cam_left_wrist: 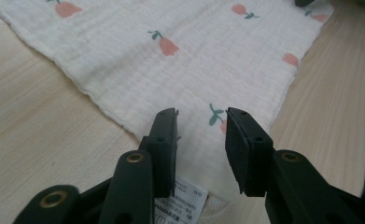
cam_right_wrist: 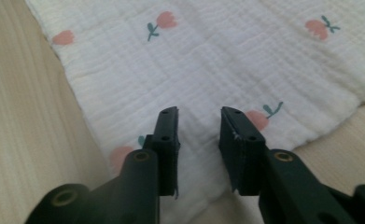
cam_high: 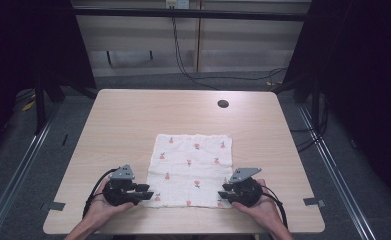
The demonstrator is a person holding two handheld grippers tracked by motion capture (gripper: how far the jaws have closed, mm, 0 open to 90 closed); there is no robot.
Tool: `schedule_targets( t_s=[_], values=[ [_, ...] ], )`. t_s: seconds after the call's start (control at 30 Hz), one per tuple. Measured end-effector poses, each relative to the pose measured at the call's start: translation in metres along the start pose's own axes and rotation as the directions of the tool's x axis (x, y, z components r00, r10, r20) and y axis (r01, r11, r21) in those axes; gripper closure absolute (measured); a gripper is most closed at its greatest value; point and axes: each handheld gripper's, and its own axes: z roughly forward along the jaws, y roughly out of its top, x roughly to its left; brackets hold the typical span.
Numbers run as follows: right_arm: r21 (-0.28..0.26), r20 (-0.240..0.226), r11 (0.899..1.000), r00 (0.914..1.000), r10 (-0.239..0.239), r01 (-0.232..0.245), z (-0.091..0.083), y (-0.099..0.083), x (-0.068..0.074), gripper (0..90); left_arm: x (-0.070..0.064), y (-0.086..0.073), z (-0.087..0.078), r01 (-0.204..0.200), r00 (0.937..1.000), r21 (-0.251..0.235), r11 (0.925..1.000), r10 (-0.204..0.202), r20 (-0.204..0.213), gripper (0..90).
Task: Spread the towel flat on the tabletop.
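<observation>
left gripper (cam_high: 148, 192): jaws apart over cloth (cam_high: 193, 165) corner; right gripper (cam_high: 224, 191): likewise; palms cradle both

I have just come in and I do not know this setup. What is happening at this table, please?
A person sits at a wooden table with a two-jaw gripper in each hand. A white cloth printed with small pink flowers lies flat in front of them. The left gripper is at the cloth's near left corner, by a sewn-in label, and the right gripper is at the near right corner. Both have their jaws open over the cloth; neither has gripped it yet.
</observation>
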Motion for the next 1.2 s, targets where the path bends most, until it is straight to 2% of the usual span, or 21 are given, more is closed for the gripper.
schedule_targets(
  t_s=[0.1,0.13,0.27,0.3,0.33,0.43,0.47,0.57,0.6,0.63,0.8,0.9,1.07,1.2],
  values=[
    [0.003,-0.009,1.0,1.0,0.0,0.0,0.0,0.0,0.0,83.7,-0.001,0.0,0.005,-0.031,0.9995,0.031,0.999,0.031,-0.008,62.8],
    [0.006,-0.014,1.0,0.9999,0.007,-0.007,0.0,0.0,0.0,86.8,-0.002,0.0,0.006,-0.027,0.9996,0.022,0.9994,0.027,-0.008,62.8],
    [0.016,-0.022,1.0,0.9994,0.026,-0.026,-0.001,0.001,-0.005,88.8,-0.001,-0.001,0.007,-0.031,0.9995,0.023,0.9993,0.031,0.004,64.2],
    [0.019,-0.02,1.0,0.9995,0.024,-0.024,-0.002,0.0,-0.007,88.9,-0.002,-0.001,0.007,-0.031,0.9995,0.024,0.9992,0.031,0.011,68.9],
    [0.012,-0.026,0.999,0.9987,0.045,-0.044,-0.003,-0.001,-0.012,89.0,-0.008,0.0,0.007,-0.07,0.9974,0.047,0.9964,0.071,-0.016,79.4],
    [0.017,-0.024,0.998,0.9983,0.053,-0.053,-0.004,-0.003,-0.012,89.0,-0.01,-0.001,0.008,-0.08,0.9968,0.058,0.9951,0.08,0.009,86.5],
    [0.019,-0.022,0.999,0.9986,0.048,-0.048,-0.005,-0.003,-0.011,89.1,-0.009,-0.001,0.008,-0.072,0.9973,0.055,0.9959,0.071,0.019,89.6],
    [0.028,-0.027,0.999,0.9986,0.047,-0.046,-0.007,-0.004,-0.01,89.4,-0.008,-0.002,0.006,-0.051,0.9977,0.06,0.9969,0.049,0.047,90.0],
    [0.023,-0.042,0.999,0.9982,0.042,-0.041,-0.007,-0.005,-0.01,89.5,-0.008,-0.003,0.006,-0.043,0.998,0.057,0.9974,0.04,0.048,90.0],
    [0.031,-0.05,0.998,0.9971,0.058,-0.057,-0.009,-0.006,-0.008,89.6,-0.008,-0.003,0.005,-0.049,0.9976,0.064,0.9967,0.046,0.052,90.0],
    [0.03,-0.085,0.999,0.9952,0.048,-0.046,-0.013,-0.01,-0.003,89.7,-0.011,-0.005,0.003,-0.046,0.9961,0.071,0.9964,0.041,0.078,90.0],
    [0.036,-0.088,0.998,0.9948,0.05,-0.047,-0.014,-0.011,-0.001,89.7,-0.011,-0.005,0.004,-0.039,0.9956,0.071,0.9967,0.033,0.088,90.0],
    [0.043,-0.098,0.998,0.9935,0.059,-0.055,-0.017,-0.012,0.003,89.7,-0.012,-0.006,0.003,-0.053,0.9926,0.086,0.9949,0.043,0.113,90.0],
    [0.059,-0.098,0.997,0.9941,0.047,-0.041,-0.018,-0.013,0.005,89.7,-0.016,-0.007,0.002,-0.046,0.9916,0.094,0.9945,0.034,0.125,90.0]
  ],
)
